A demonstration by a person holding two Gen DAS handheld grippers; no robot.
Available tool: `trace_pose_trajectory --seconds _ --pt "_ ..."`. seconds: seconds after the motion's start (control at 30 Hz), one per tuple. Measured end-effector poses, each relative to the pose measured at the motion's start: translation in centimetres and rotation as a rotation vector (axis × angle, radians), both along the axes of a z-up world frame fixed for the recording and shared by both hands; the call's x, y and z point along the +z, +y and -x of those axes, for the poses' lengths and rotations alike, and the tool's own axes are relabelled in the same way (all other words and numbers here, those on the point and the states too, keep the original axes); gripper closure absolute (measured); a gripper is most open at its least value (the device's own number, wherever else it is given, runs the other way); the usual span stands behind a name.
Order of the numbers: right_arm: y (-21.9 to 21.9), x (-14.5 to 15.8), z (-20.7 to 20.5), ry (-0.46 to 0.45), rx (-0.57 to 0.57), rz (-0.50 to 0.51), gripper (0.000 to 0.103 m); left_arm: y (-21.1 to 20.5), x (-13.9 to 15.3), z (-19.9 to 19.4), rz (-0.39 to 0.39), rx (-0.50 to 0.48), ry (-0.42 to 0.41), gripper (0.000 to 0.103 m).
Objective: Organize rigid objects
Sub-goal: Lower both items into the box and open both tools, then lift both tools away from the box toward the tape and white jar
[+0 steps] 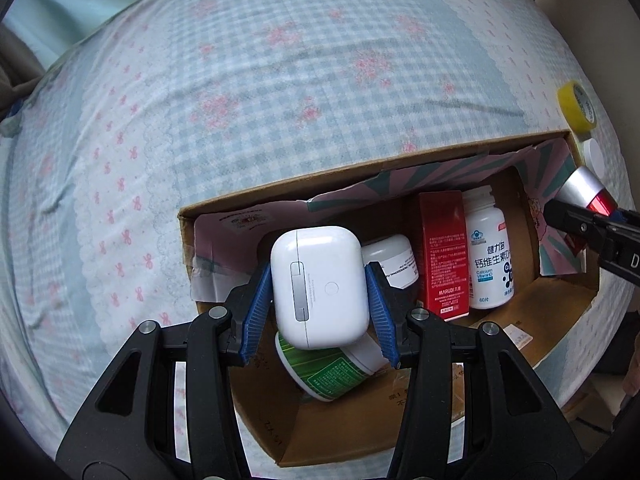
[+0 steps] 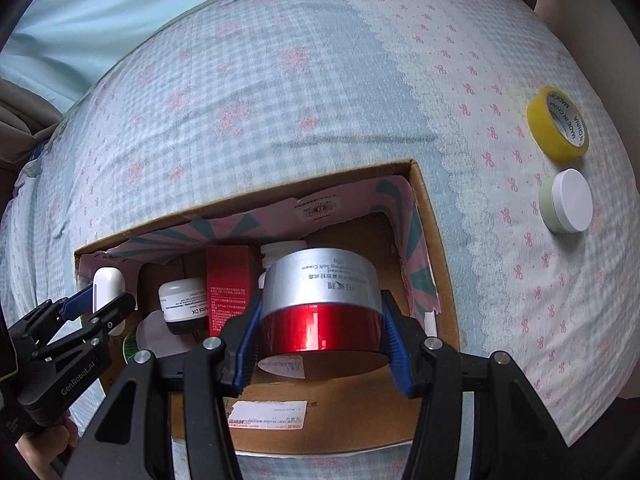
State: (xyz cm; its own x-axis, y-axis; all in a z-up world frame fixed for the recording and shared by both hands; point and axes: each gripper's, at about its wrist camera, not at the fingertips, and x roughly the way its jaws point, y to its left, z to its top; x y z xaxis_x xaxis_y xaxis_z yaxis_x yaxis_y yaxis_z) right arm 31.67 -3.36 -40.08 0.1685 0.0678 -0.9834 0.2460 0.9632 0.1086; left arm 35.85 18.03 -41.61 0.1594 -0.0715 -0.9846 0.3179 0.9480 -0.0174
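An open cardboard box lies on the bed. My left gripper is shut on a white earbuds case and holds it over the box's left part; it also shows in the right wrist view. My right gripper is shut on a silver-and-red cream jar above the box's right part; the jar also shows in the left wrist view. Inside the box are a red carton, a white vitamin bottle, a small white jar and a green-labelled tub.
A yellow tape roll and a white-lidded pale green jar lie on the bedsheet right of the box. The bed's right edge falls away beyond them.
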Motion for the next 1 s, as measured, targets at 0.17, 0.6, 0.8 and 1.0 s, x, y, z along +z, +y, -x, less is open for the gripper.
trace_pose_trajectory --seconds 0.17,0.6,0.8,1.0 --pt "0.0 0.0 -1.0 -0.011 0.002 -0.006 0.043 -0.7 1.0 0.7 0.011 -0.026 -0.033 0.0" --pt "0.4 2.2 0.0 -0.058 0.014 -0.04 0.0 -0.5 3.2 2.2 0.008 0.003 -0.079 0.0" --pt "0.8 4.2 1.3 -0.074 0.029 -0.046 0.0 0.0 5.6 3.8 0.007 0.024 -0.109 0.0" --pt "1.5 8.1 3.4 -0.104 0.055 -0.013 0.0 1.0 9.0 6.5 0.007 0.059 -0.125 0.0"
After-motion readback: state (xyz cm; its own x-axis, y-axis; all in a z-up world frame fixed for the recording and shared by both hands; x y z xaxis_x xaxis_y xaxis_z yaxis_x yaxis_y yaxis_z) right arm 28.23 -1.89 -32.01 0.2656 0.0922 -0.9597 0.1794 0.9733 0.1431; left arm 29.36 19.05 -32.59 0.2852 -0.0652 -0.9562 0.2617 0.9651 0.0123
